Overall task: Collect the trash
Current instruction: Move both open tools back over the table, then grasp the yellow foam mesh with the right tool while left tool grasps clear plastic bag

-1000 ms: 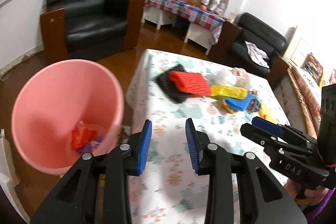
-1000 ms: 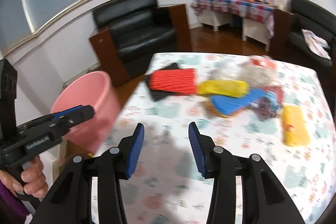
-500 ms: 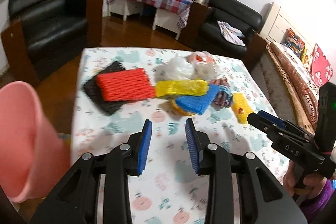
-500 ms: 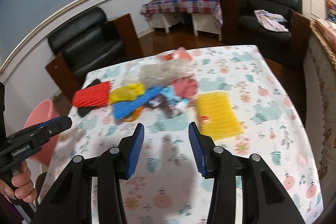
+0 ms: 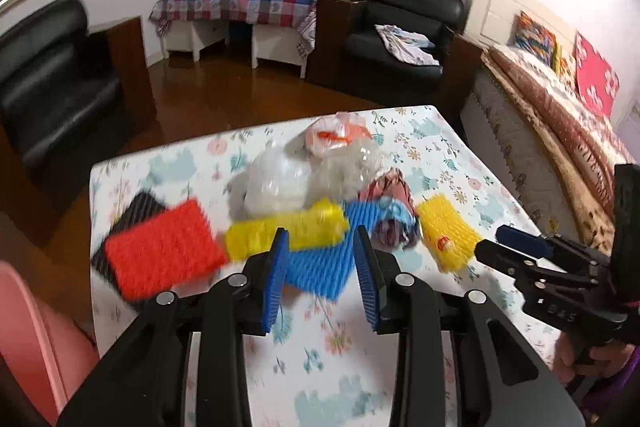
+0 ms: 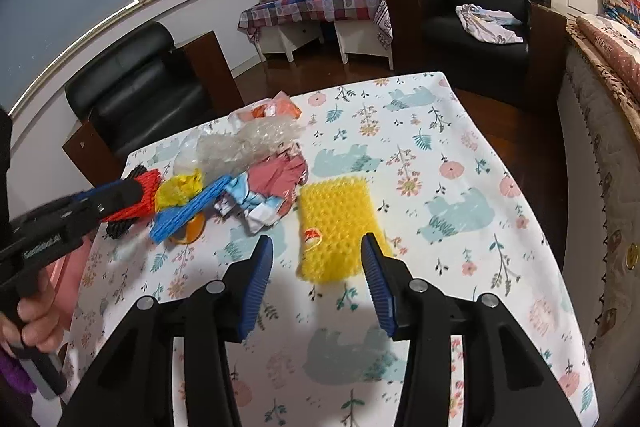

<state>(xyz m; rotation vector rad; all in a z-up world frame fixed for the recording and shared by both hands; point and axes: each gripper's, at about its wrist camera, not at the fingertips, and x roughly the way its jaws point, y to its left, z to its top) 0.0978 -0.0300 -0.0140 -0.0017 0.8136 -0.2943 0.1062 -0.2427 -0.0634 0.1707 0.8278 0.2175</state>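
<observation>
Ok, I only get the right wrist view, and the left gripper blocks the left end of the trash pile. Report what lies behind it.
Observer: A red foam mesh sheet lies flat, overlapping a black mesh sheet beneath it.
Operator: Now give me the left gripper's jaws.
Observer: The left gripper is open with nothing between its pads, and it points at the blue ribbed foam sheet.

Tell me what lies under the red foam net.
A black foam net lies under the red foam net, its corner and left edge sticking out. How far it extends beneath, and anything else there, is covered.
</observation>
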